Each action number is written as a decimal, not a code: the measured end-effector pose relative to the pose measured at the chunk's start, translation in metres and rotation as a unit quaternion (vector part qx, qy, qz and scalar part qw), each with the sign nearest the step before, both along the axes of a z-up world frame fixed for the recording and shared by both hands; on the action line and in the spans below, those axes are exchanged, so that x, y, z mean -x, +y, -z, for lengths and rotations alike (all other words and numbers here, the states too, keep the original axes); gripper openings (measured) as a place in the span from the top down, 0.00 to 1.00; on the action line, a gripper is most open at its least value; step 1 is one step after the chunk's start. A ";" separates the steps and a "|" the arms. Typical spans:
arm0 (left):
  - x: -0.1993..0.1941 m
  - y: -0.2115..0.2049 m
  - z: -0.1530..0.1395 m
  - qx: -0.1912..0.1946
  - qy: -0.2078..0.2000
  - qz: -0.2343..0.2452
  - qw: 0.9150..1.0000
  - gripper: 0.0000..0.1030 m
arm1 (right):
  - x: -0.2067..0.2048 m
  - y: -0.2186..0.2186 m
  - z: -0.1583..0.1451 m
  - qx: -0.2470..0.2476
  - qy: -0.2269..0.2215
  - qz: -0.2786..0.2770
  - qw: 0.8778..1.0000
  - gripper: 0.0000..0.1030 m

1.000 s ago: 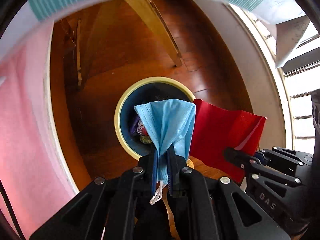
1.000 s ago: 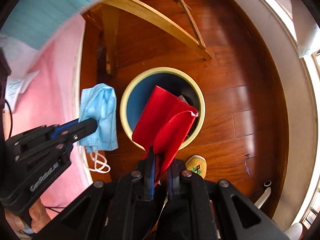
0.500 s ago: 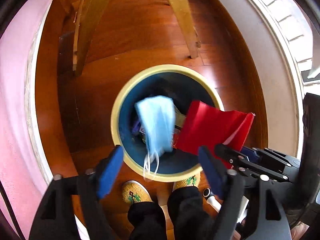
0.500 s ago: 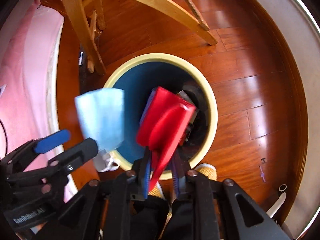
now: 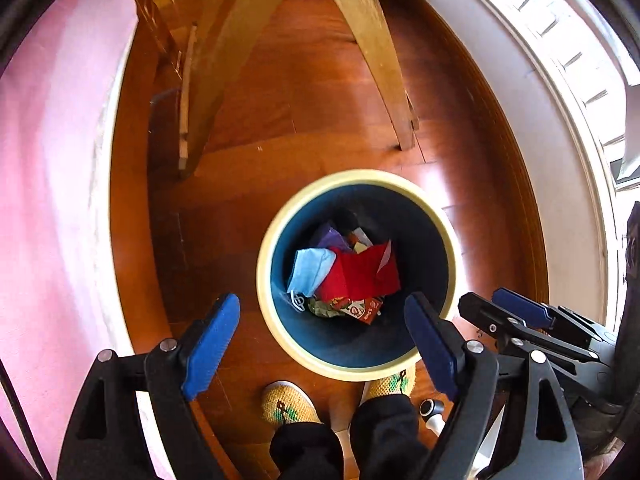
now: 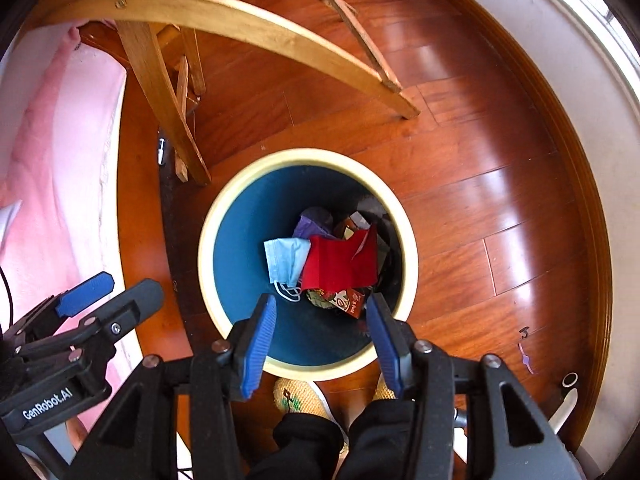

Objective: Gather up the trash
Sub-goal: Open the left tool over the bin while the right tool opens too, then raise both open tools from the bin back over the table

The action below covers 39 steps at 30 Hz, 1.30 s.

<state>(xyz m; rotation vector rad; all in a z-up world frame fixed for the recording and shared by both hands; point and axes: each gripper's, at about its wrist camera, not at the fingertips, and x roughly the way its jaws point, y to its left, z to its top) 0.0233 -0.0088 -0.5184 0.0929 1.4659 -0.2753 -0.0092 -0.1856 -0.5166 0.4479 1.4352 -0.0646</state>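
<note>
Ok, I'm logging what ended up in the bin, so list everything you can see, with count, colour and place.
trash bin: one, cream rim, blue inside, on the floor.
face mask: one, light blue, in the bin, left of the red paper.
red paper: one folded piece, in the bin, on top.
purple wrapper: one, in the bin, behind the mask.
printed wrapper: one, red and white, under the red paper.
wooden chair legs: light wood, behind the bin.
floor: reddish wood.
pink cloth: at left.
slippers: two, yellow knit, near the bin.
left gripper: blue pads, opening, nothing between.
right gripper: blue pads, opening, nothing between.
</note>
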 end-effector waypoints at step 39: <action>-0.002 0.069 -0.428 0.018 -0.181 -0.116 0.976 0.19 | -0.008 0.009 -0.424 0.009 -0.231 -0.092 0.968 0.54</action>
